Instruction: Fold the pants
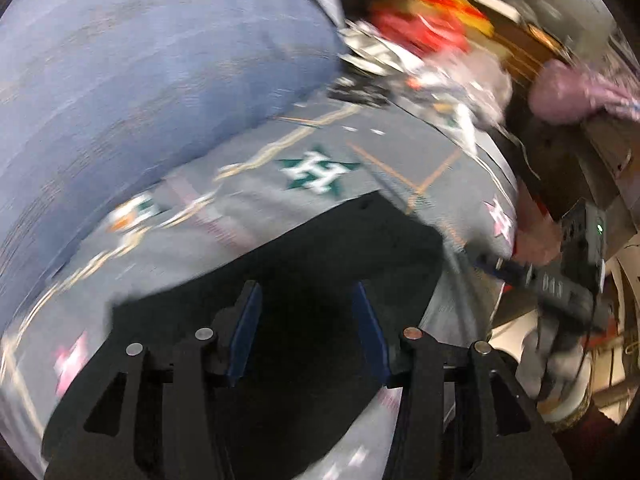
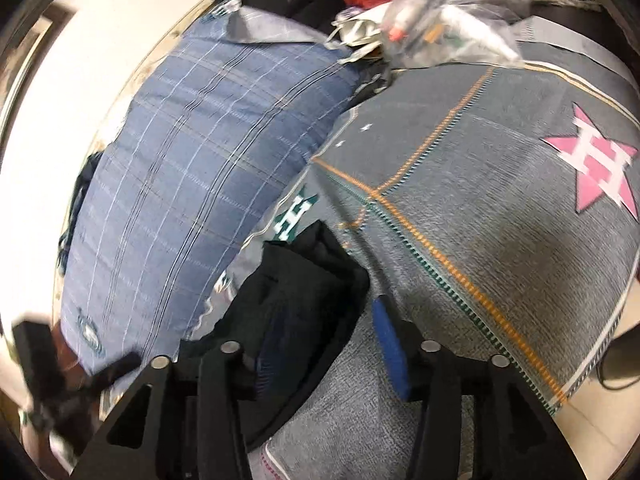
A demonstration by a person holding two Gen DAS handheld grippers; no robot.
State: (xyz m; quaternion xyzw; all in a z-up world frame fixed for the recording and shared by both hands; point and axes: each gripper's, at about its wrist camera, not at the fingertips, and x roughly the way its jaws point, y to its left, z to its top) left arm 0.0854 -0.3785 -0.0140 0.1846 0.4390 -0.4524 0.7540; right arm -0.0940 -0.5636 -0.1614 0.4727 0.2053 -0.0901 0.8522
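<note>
Black pants (image 1: pixel 280 264) are seen lying folded on a grey blanket (image 1: pixel 248 196) that covers a bed, close beside a blue plaid pillow (image 1: pixel 140 80). In the left wrist view the left gripper (image 1: pixel 306 312) is held low over the dark cloth, its jaws spread wide with the blue pads (image 1: pixel 246 332) apart and nothing caught between them. In the right wrist view the right gripper (image 2: pixel 324 344) is placed at the edge of the pants (image 2: pixel 296 300); its jaws are likewise spread, and a thick fold of black cloth is seen bunched between them against the left pad, though no pinch is shown. The blanket (image 2: pixel 480 240) is marked with a pink star (image 2: pixel 600 164) and a green star (image 1: pixel 316 172), each carrying a white letter H; orange and green stitched lines cross it. Behind the pillow (image 2: pixel 192 168), red items (image 1: pixel 416 24) and clear plastic bags (image 2: pixel 448 20) are piled, too blurred for any print to be read. A purple cloth (image 1: pixel 576 88) is noted at the far right.
</note>
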